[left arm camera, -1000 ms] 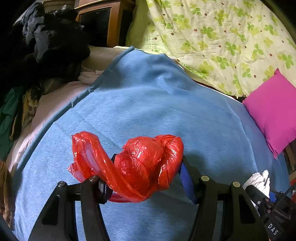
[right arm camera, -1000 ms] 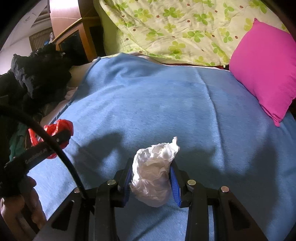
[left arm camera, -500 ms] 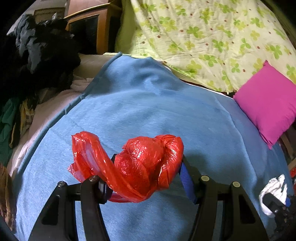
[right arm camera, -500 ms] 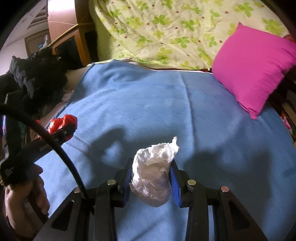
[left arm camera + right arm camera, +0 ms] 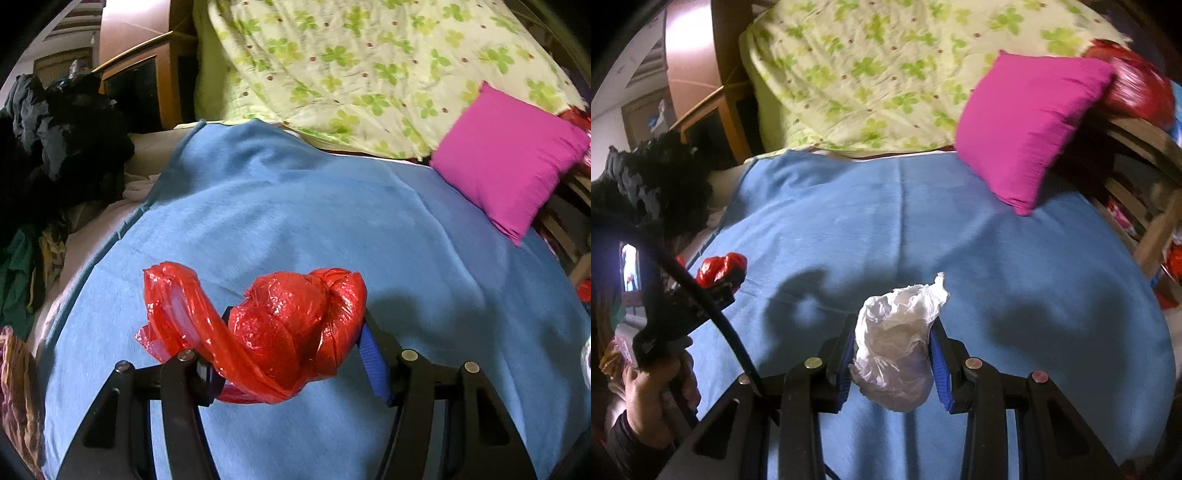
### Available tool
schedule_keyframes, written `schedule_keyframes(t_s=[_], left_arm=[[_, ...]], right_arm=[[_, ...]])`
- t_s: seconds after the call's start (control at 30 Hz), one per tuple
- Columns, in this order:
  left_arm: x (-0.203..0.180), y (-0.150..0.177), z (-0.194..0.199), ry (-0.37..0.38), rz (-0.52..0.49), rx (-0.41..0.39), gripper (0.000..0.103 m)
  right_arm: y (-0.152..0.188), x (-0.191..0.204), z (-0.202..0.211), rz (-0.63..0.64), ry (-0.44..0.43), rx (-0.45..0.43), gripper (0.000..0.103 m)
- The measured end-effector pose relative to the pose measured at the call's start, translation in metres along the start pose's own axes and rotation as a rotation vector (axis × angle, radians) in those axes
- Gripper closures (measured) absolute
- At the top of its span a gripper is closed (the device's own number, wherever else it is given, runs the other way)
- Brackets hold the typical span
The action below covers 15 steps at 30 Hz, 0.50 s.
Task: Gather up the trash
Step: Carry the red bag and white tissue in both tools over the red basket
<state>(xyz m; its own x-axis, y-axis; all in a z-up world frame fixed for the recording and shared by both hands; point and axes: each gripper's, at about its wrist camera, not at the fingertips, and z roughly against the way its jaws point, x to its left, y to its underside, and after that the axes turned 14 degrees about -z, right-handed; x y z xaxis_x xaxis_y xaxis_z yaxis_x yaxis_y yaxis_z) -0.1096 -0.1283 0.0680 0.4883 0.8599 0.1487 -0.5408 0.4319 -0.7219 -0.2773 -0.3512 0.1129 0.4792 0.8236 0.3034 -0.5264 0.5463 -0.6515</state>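
The left tongs [image 5: 295,343] are clamping a crumpled red plastic bag [image 5: 291,325] between their blue pads, pointing down at a slant toward the blue blanket [image 5: 295,206] on the bed. The bag is bunching into a wad that is filling the gap from one pad to the other, so its long axis is running across the tongs, side to side. A twisted tail of it is curling out past the left finger and rising into a loose loop, with its ragged end pointing up and away from the tongs. The wad is hanging above the blanket, not lying on it.

The right tongs [image 5: 892,354] are pinching a crumpled white plastic bag [image 5: 897,343], with the jaws standing narrow and both blue pads pressing its sides. This bag is standing lengthwise along the fingers: its rounded bulk is sagging toward the camera, and a thin peak is pointing forward and slightly right. It too is being held clear of the blanket, its shadow falling on the cloth beyond.

In the right wrist view, a person's left hand [image 5: 653,391] is wrapping around the handle of the left tongs at the lower left, a dark sleeve at the wrist, a black cable [image 5: 713,317] arching over it.

Farther out, a pink pillow [image 5: 1027,122] is leaning at the blanket's far right, a green floral quilt [image 5: 369,62] behind it, and dark clothes [image 5: 62,122] are heaping at the left.
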Motion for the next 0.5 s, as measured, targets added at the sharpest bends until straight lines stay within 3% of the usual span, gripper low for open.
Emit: schedule_keyframes(t_s=[0.33,0.5], left_arm=[[-0.042,0.017,0.059,0.09,-0.065,0.0,0.04],[-0.07,0.021,0.084,0.137,-0.116,-0.002,0.039]], right_arm=[[0.018,-0.058,0.06,-0.128,-0.002,-0.059,0.064],[0.042,-0.101,0.099,-0.201,0.018,-0.087,0.064]])
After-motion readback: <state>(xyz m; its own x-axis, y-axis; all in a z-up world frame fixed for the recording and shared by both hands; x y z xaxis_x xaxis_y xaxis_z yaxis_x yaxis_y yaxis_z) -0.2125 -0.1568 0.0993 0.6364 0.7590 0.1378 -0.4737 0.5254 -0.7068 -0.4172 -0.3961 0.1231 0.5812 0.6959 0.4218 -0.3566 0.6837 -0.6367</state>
